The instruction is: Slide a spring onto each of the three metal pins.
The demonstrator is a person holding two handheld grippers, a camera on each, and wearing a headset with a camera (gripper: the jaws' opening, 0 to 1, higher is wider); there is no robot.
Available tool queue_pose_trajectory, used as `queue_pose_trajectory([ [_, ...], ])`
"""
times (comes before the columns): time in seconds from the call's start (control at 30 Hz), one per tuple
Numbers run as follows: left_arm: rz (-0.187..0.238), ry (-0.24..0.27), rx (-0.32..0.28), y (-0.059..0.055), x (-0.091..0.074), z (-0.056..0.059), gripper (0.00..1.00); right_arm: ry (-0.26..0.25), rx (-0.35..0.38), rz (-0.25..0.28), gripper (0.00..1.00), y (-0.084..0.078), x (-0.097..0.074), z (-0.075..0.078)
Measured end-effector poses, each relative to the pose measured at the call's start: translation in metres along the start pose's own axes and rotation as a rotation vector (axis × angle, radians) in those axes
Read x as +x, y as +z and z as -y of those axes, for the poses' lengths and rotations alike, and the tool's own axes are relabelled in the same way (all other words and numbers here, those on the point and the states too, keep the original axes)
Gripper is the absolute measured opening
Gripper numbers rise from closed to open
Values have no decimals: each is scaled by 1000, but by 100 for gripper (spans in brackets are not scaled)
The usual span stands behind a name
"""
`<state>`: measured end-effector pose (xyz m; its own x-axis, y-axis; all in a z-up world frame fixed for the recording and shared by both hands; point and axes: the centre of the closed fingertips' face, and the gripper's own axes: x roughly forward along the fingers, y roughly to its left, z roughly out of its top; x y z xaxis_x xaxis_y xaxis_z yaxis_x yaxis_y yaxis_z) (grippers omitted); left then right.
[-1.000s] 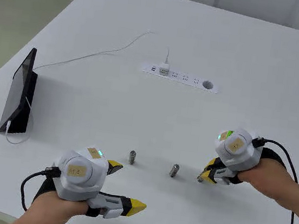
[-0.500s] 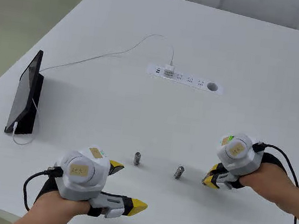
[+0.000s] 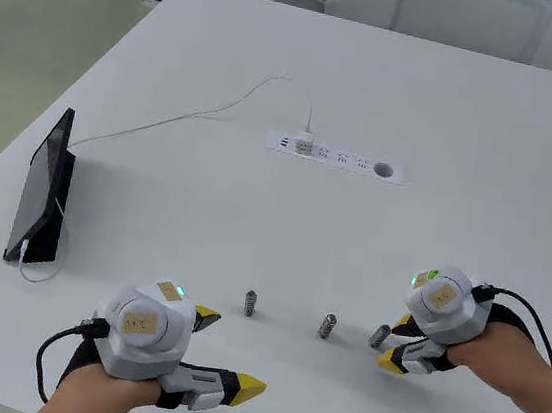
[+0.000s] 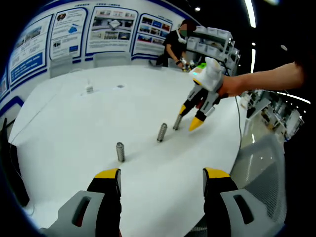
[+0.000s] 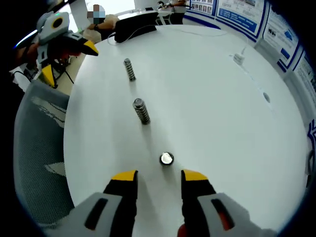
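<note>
Your left gripper (image 3: 228,352): jaws spread, empty, lower left | your right gripper (image 3: 395,344): jaws parted, empty, lower right | three spring-covered pins (image 3: 327,326): upright row, lower centre, rightmost just before your right gripper's tips.

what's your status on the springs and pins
Left gripper open, empty. Right gripper open, just short of right pin. Looks like springs on all three. Power strip well clear.

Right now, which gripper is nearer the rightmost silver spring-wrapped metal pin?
Right. The right gripper sits beside the rightmost pin; the left gripper lies past the middle pin and leftmost pin.
</note>
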<state>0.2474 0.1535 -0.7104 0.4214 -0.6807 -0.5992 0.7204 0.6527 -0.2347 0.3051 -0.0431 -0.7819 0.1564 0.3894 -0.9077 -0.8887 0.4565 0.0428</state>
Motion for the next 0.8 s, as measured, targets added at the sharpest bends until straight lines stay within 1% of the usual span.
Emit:
queue_pose_trajectory([
  [0.07,1,2,-1,0,-1,0,69,-15,37,16,42,-3,-1,0],
  [0.13,4,3,-9,-1,-1,-1,69,-10,74,60,45,-3,-5,-5],
  [0.17,6,8,-21,-2,-1,-4,68,-22,111,90,47,-3,-6,-6],
  [0.23,10,10,-38,-4,-1,-7,68,-24,150,121,49,-2,-9,-8],
  [0.27,14,10,-52,-4,-2,-8,68,-38,180,143,49,-3,-10,-8],
  [0.37,14,16,-59,-5,-4,-11,68,-62,244,195,51,-2,-14,-10],
  [0.4,13,17,-58,-6,-4,-12,68,-64,264,208,52,-2,-14,-11],
  [0.47,9,25,-59,-6,-6,-15,68,-41,318,252,53,-1,-15,-17],
  [0.5,7,32,-60,-7,-6,-17,68,-53,344,279,54,0,-16,-17],
  [0.6,11,41,-68,-7,-8,-22,68,-65,367,310,57,-1,-18,-21],
  [0.73,20,47,-75,-6,-9,-24,69,-71,394,351,62,2,-22,-28],
  [0.8,21,50,-74,-6,-9,-25,69,-70,422,387,66,6,-24,-32],
])
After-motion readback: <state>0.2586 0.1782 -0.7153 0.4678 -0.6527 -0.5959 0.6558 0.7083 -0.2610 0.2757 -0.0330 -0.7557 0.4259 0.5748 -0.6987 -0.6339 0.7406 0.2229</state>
